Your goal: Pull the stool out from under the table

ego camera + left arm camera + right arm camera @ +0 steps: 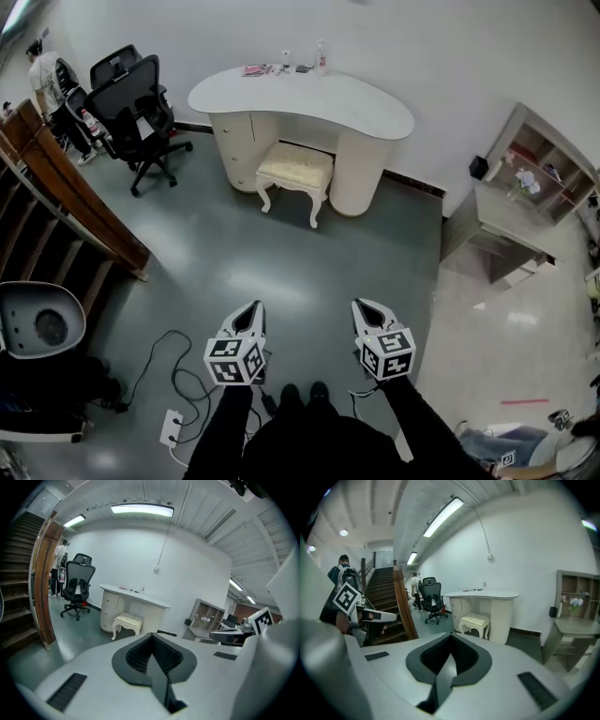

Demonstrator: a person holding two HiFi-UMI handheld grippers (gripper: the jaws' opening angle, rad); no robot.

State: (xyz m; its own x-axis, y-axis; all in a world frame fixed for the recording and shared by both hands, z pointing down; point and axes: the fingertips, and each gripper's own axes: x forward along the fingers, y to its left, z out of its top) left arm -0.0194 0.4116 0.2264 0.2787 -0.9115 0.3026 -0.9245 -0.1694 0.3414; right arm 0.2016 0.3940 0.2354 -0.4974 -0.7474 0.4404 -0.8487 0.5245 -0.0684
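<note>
Far ahead across the floor, stool half tucked under white table, long side facing outward. Low in frame, left gripper and right gripper, fingers together, empty, pointing toward stool, well apart from it; left judged slightly nearer its line.

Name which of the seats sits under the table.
The cream cushioned stool, tucked partly under the white table on white curved legs. The black office chairs stand apart from it on wheeled bases.
</note>
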